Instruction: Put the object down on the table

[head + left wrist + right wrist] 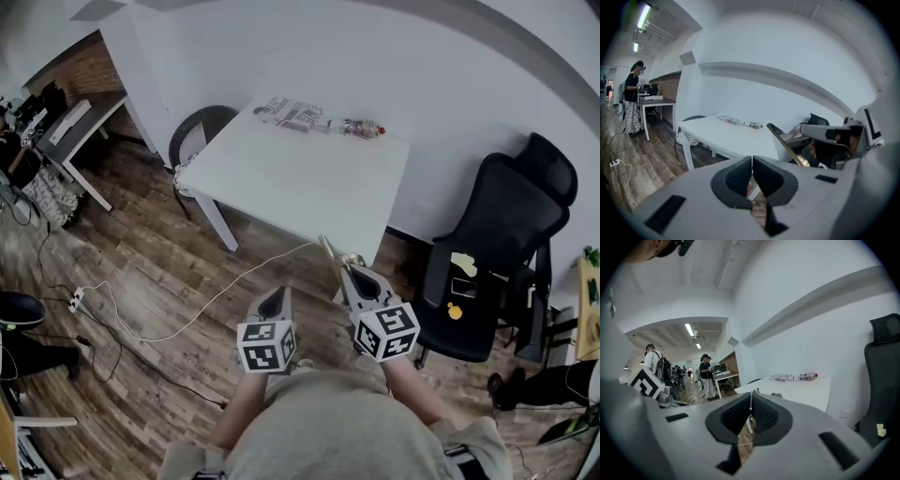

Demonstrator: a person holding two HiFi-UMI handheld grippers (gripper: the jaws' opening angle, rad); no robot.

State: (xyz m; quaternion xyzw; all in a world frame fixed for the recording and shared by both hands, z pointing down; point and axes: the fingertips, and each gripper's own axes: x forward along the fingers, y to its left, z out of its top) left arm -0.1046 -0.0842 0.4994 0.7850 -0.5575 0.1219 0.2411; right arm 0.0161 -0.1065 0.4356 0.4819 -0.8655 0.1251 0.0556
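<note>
The right gripper (354, 274) pinches a thin flat brass-coloured strip (329, 250) jutting ahead toward the white rectangular table (281, 178); the left gripper (275, 300) beside it is pressed together.

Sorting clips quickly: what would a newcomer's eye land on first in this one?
The right gripper is shut on a thin flat strip that juts toward the white table ahead. The left gripper is shut and empty beside it. A bottle and packets lie along the table's far edge.
</note>
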